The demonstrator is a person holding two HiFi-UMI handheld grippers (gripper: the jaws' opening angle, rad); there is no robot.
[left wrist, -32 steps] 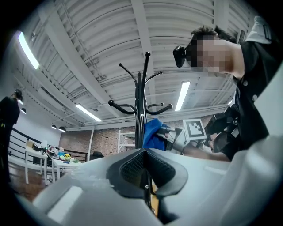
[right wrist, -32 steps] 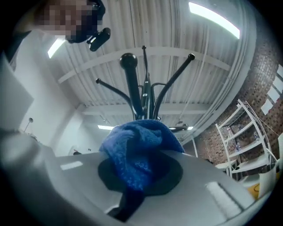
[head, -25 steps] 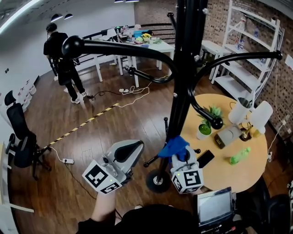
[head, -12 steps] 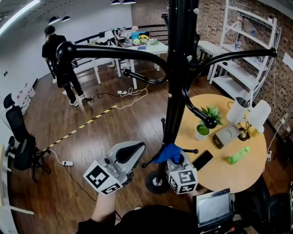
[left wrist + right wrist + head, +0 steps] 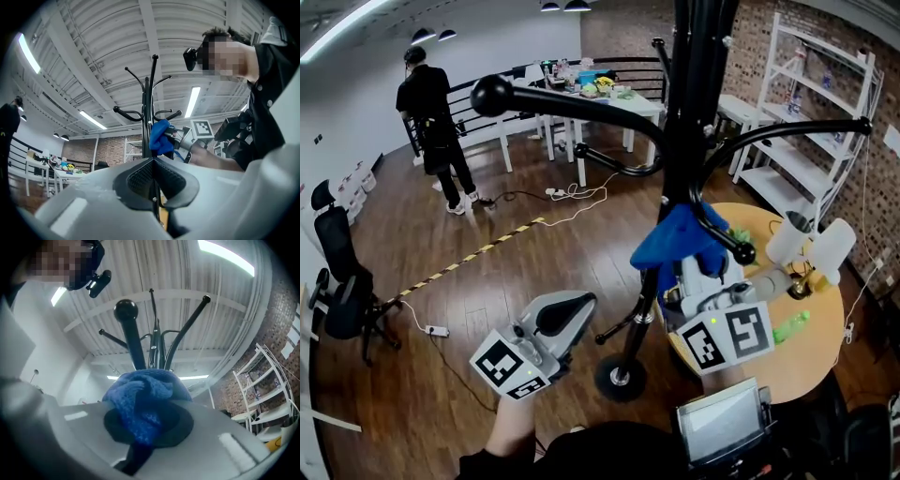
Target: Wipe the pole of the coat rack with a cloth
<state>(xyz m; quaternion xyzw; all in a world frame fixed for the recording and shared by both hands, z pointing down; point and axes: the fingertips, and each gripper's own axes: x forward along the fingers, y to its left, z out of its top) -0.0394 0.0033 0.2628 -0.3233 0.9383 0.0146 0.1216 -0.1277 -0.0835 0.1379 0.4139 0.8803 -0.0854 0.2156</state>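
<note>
The black coat rack pole (image 5: 692,122) rises from its round base (image 5: 619,377) in the middle of the head view, with curved arms branching off. My right gripper (image 5: 686,279) is shut on a bunched blue cloth (image 5: 680,242), and the cloth presses against the pole at mid height, just under a ball-tipped arm (image 5: 741,251). The right gripper view shows the cloth (image 5: 145,397) filling the jaws, with the pole (image 5: 157,350) behind it. My left gripper (image 5: 570,307) hangs shut and empty to the left of the pole, apart from it. Past its closed jaws, the left gripper view shows the pole (image 5: 146,112) and cloth (image 5: 159,136).
A round wooden table (image 5: 769,370) stands right of the rack, carrying a potted plant, a green bottle (image 5: 789,325) and a white lamp (image 5: 811,239). White shelving (image 5: 806,122) lines the brick wall. A person (image 5: 436,122) stands far left. An office chair (image 5: 337,281) and floor cables are nearby.
My right gripper has carried the blue cloth up the pole, from low near the base to mid height. The left gripper has stayed where it was.
</note>
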